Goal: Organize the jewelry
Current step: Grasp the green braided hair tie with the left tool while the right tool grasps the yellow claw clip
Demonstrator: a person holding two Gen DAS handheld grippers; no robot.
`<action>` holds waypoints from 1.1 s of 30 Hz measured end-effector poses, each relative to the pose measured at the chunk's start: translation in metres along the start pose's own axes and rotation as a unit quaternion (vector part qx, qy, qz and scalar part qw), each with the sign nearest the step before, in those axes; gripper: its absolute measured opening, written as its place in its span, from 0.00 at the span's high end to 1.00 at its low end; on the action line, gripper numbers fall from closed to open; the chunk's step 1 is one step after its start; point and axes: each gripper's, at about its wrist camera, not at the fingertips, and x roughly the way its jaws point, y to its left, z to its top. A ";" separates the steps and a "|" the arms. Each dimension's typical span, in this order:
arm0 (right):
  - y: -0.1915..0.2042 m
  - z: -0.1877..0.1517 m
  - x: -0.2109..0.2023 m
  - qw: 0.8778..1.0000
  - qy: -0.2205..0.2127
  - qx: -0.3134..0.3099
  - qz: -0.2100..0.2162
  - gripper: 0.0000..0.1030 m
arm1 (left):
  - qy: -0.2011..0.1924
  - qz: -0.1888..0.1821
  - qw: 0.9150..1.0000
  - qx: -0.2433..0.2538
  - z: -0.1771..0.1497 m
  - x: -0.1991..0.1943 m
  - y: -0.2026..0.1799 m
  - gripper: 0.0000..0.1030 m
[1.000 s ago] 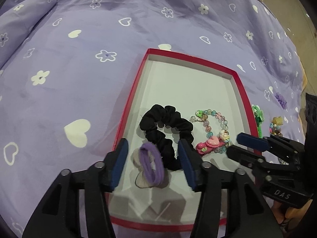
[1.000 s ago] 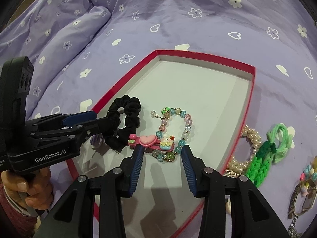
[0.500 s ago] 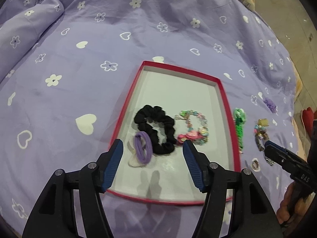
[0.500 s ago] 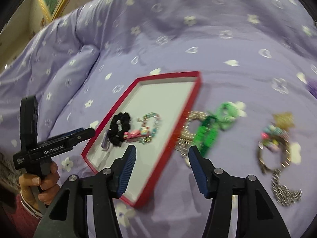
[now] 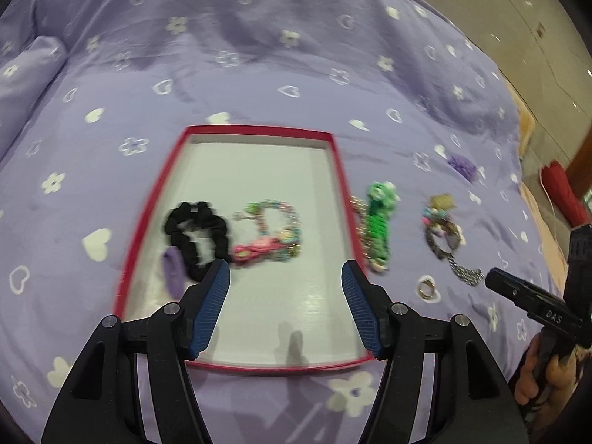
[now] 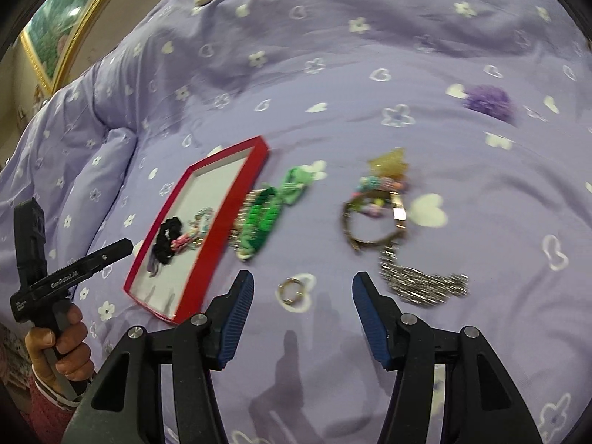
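Both grippers have pulled back from the tray since a sec ago, when the left one straddled the purple tie & the right one sat at the pink clip; neither carries anything.

Left gripper (image 5: 285, 284) hangs w/ fingers spread wide over the near half of the red-rimmed tray (image 5: 335, 148), nothing between the blue pads. At its 11 o'clock the black scrunchie (image 5: 196, 227) lies on the white tray floor, w/ the purple hair tie (image 5: 173, 272) touching it at the scrunchie's 7. Just right of the scrunchie, the beaded bracelet (image 5: 275, 218) w/ the pink clip (image 5: 255, 252) across its near side. All four are inside the tray, toward its left half.

Right gripper (image 6: 302, 288) is also spread wide, empty, over the purple bedspread (image 6: 370, 74), well right of the tray. Between its fingertips, a bit ahead, lies a small metal ring (image 6: 292, 289). At its 1 o'clock a silver chain (image 6: 421, 283) is heaped on the cloth, meeting a bangle (image 6: 370, 222) farther out at 12; colourful charms bunch at the bangle's far side. At 11 o'clock the green braided band (image 6: 266, 218) lies just beside the tray's right rim, outside it, w/ a pearl strand half hidden under it. Far out at 1-2 o'clock, a fuzzy purple scrunchie (image 6: 488, 101) sits apart. Frames are motion-blurred, so fine details are unclear.
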 end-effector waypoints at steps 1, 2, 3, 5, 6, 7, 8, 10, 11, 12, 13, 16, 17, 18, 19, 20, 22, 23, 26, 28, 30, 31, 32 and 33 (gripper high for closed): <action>-0.004 -0.001 -0.002 1.000 -0.001 0.003 -0.003 0.44 | 0.003 -0.004 1.000 0.007 0.000 0.002 -0.007 0.40; -0.008 -0.002 -0.004 1.000 -0.002 0.006 -0.006 0.44 | 0.006 -0.007 1.000 0.012 0.000 0.004 -0.012 0.40; -0.012 -0.002 -0.006 1.000 -0.004 0.010 -0.009 0.44 | 0.008 -0.010 1.000 0.018 0.000 0.005 -0.017 0.40; -0.016 -0.002 -0.008 1.000 -0.007 0.012 -0.013 0.44 | 0.010 -0.014 0.999 0.029 0.000 0.008 -0.028 0.40; -0.019 -0.001 -0.009 1.000 -0.009 0.014 -0.015 0.44 | 0.011 -0.015 0.999 0.034 0.001 0.010 -0.033 0.40; -0.021 0.000 -0.010 1.000 -0.011 0.015 -0.016 0.44 | 0.012 -0.017 0.999 0.040 0.001 0.011 -0.037 0.40; -0.023 0.002 -0.010 1.000 -0.012 0.016 -0.017 0.44 | 0.013 -0.019 0.999 0.046 0.003 0.013 -0.042 0.40; -0.025 0.005 -0.010 1.000 -0.014 0.016 -0.023 0.44 | 0.017 -0.026 0.998 0.057 0.006 0.018 -0.050 0.40; -0.026 0.007 -0.010 0.999 -0.015 0.015 -0.024 0.44 | 0.018 -0.028 0.997 0.062 0.007 0.020 -0.054 0.40; -0.027 0.009 -0.010 0.999 -0.016 0.013 -0.027 0.44 | 0.019 -0.029 0.997 0.069 0.009 0.022 -0.058 0.40; -0.028 0.012 -0.009 0.999 -0.017 0.013 -0.028 0.44 | 0.021 -0.030 0.996 0.077 0.010 0.025 -0.062 0.40; -0.032 0.019 -0.005 0.999 -0.018 0.015 -0.030 0.44 | 0.028 -0.039 0.995 0.089 0.016 0.034 -0.073 0.40; -0.033 0.022 -0.003 0.999 -0.019 0.015 -0.029 0.44 | 0.030 -0.042 0.994 0.092 0.017 0.037 -0.075 0.40; -0.034 0.025 -0.001 0.999 -0.019 0.016 -0.030 0.44 | 0.033 -0.043 0.994 0.096 0.019 0.041 -0.079 0.40; -0.035 0.029 0.002 0.999 -0.019 0.017 -0.031 0.44 | 0.035 -0.043 0.993 0.100 0.020 0.045 -0.082 0.40; -0.035 0.031 0.004 0.999 -0.020 0.017 -0.032 0.44 | 0.037 -0.044 0.993 0.104 0.021 0.048 -0.085 0.40; -0.036 0.038 0.009 0.999 -0.022 0.016 -0.034 0.44 | 0.041 -0.047 0.991 0.114 0.023 0.057 -0.092 0.40; -0.037 0.040 0.011 0.999 -0.023 0.016 -0.035 0.44 | 0.043 -0.046 0.991 0.122 0.024 0.061 -0.095 0.41; -0.041 0.050 0.022 0.999 -0.022 0.019 -0.038 0.44 | 0.050 -0.043 0.989 0.135 0.025 0.072 -0.103 0.41; -0.043 0.056 0.030 0.999 -0.019 0.021 -0.040 0.44 | 0.059 -0.042 0.988 0.136 0.027 0.082 -0.104 0.41; -0.046 0.061 0.039 0.999 -0.015 0.022 -0.042 0.44 | 0.067 -0.040 0.988 0.134 0.029 0.090 -0.103 0.41; -0.047 0.062 0.043 0.999 -0.013 0.022 -0.043 0.44 | 0.070 -0.040 0.988 0.133 0.030 0.093 -0.103 0.41; -0.049 0.064 0.047 0.999 -0.011 0.023 -0.043 0.44 | 0.072 -0.040 0.988 0.132 0.031 0.096 -0.103 0.41; -0.050 0.066 0.051 0.999 -0.009 0.024 -0.044 0.44 | 0.074 -0.040 0.988 0.131 0.031 0.099 -0.103 0.41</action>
